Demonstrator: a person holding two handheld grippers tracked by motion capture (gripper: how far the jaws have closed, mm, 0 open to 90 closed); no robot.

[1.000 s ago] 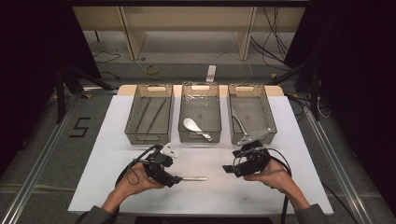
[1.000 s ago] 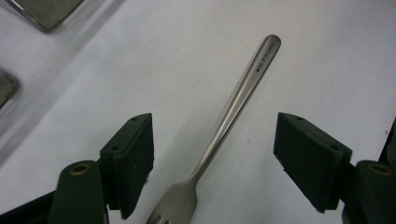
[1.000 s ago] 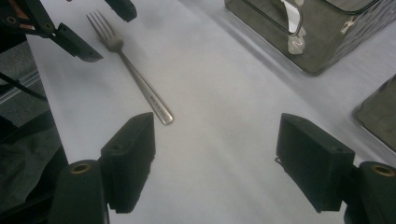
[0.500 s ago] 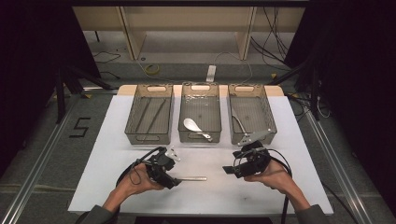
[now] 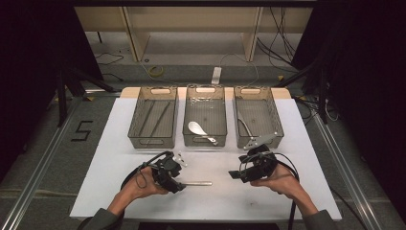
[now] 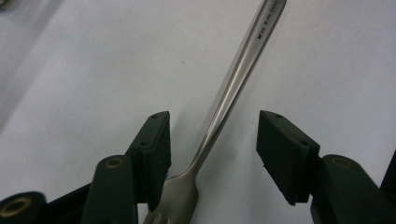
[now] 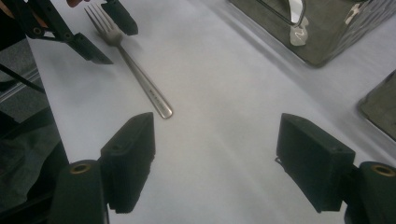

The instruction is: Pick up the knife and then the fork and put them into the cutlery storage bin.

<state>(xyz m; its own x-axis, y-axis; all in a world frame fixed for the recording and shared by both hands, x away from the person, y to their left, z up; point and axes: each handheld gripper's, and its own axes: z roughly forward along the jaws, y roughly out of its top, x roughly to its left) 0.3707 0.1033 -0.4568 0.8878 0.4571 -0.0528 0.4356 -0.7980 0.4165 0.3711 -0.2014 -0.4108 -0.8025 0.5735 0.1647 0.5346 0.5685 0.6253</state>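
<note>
The left hand-held gripper [image 5: 178,179] sits low over the white table [image 5: 105,158], near its front edge and left of the middle. A fork [image 6: 229,88] lies flat on the table there, its tines toward the person's left hand [image 5: 139,187] and its handle pointing toward the table's right edge. In the left gripper view the fork's neck runs between the two black jaws: the jaws have just been closing, with the fork between them. One pad stands right beside the neck, the other well clear of it, so the jaws are apart and not yet clamped. In the right gripper view the same jaws straddle the fork's head.

The right hand-held gripper [image 5: 234,174] is held by the right hand [image 5: 282,179] near the front edge, right of the middle, pointing toward the fork's handle end. Its jaws stand wide apart with bare table between them, well short of the fork.

Along the back edge stand three clear bins. The left bin [image 5: 135,136] holds long thin pieces. The middle bin [image 5: 187,139] holds a spoon [image 5: 200,131]. The right bin [image 5: 276,125] holds some cutlery I cannot make out.
</note>
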